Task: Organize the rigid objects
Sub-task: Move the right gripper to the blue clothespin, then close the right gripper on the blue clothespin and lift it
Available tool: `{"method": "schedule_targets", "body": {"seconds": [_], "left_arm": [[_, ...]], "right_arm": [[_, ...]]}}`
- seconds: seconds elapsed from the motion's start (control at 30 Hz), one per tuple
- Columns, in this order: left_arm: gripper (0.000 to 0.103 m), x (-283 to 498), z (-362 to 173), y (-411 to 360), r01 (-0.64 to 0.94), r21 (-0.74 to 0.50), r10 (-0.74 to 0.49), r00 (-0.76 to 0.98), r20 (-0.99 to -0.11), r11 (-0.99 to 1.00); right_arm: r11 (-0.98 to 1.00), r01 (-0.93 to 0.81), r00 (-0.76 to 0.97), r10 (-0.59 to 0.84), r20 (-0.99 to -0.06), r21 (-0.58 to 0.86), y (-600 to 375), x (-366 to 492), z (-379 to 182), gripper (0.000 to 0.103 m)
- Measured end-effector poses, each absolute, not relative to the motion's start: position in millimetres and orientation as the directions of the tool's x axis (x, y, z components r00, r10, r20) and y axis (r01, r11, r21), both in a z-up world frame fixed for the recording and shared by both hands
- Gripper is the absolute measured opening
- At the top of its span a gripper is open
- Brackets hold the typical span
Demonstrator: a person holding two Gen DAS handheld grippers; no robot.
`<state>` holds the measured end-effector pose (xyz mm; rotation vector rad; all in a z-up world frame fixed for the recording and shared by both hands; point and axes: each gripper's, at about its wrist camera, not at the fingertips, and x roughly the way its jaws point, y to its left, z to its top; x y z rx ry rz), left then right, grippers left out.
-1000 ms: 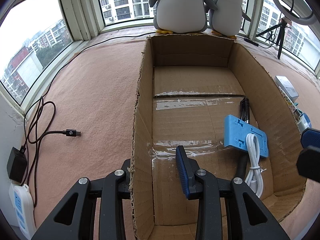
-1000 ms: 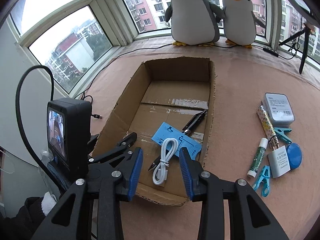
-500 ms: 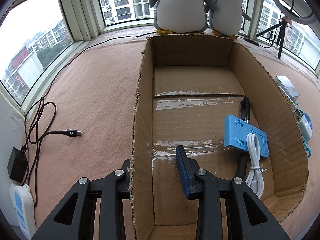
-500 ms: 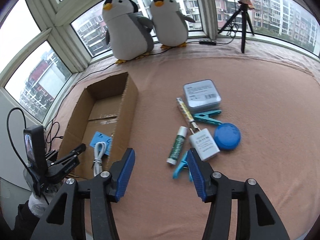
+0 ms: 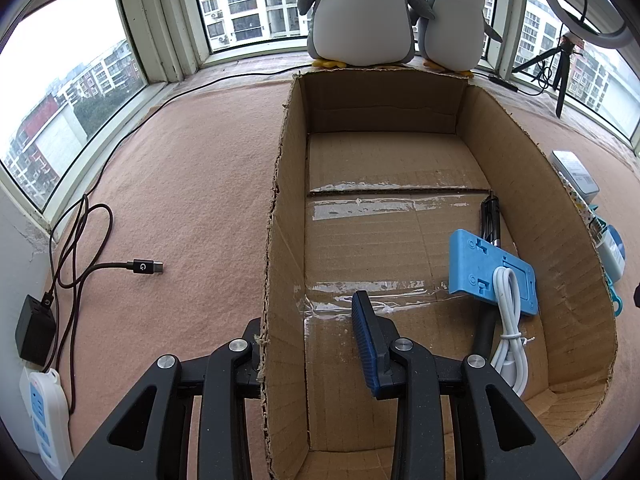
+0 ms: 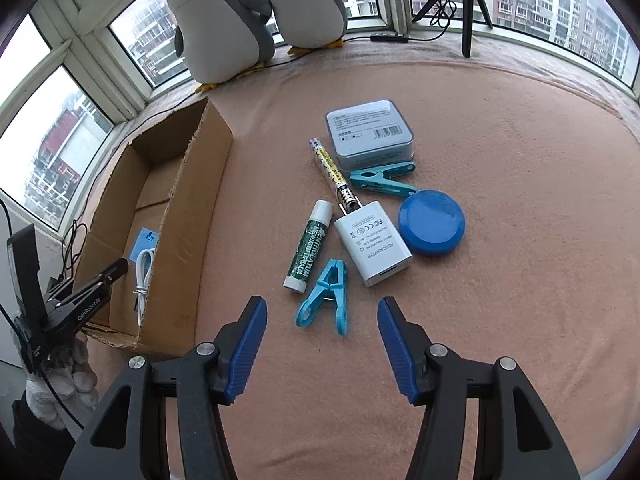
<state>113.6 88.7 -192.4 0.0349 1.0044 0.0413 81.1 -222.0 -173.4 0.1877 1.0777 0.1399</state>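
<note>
A cardboard box (image 5: pixel 284 208) holds a blue plastic plate (image 5: pixel 490 270), a white cable (image 5: pixel 508 320) and a black pen (image 5: pixel 490 220). My left gripper (image 5: pixel 308 344) is open and straddles the box's left wall near its front corner. My right gripper (image 6: pixel 322 344) is open and empty above the mat, just short of a blue clothespin (image 6: pixel 328 298). Beyond it lie a green tube (image 6: pixel 310 250), a white charger (image 6: pixel 374 244), a blue round lid (image 6: pixel 432 222), a patterned pen (image 6: pixel 332 172), a teal clip (image 6: pixel 382 180) and a grey tin (image 6: pixel 370 132).
Two plush penguins (image 6: pixel 224 24) stand on the window ledge behind the box. A tripod (image 6: pixel 466 4) stands at the back right. A black cable with plug (image 5: pixel 140 267), a black adapter (image 5: pixel 34 336) and a white power strip (image 5: pixel 44 420) lie left of the box.
My right gripper has swung right, away from the box, and now faces the loose objects on the mat, opening wider. My left gripper and the box have stayed still.
</note>
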Motion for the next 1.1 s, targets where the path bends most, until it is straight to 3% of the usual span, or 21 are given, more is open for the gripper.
{"method": "schedule_targets", "body": {"seconds": [0.33,0.47,0.77,1.1], "left_arm": [[0.034,114,-192,89,-0.018,0.048,0.05,0.536,-0.842,0.999],[0.034,114,-192,89,-0.018,0.048,0.05,0.536,-0.842,0.999],[0.034,114,-192,89,-0.019,0.047,0.049,0.537,-0.842,0.999],[0.034,114,-192,89,-0.019,0.047,0.05,0.537,-0.842,0.999]], "right_arm": [[0.984,-0.04,0.427,0.176,-0.887,0.176,-205,95,-192,0.053],[0.986,-0.051,0.416,0.163,-0.895,0.156,-200,98,-195,0.043],[0.991,-0.05,0.399,0.136,-0.907,0.126,-201,101,-202,0.03],[0.99,-0.056,0.397,0.139,-0.907,0.127,-202,98,-199,0.029]]}}
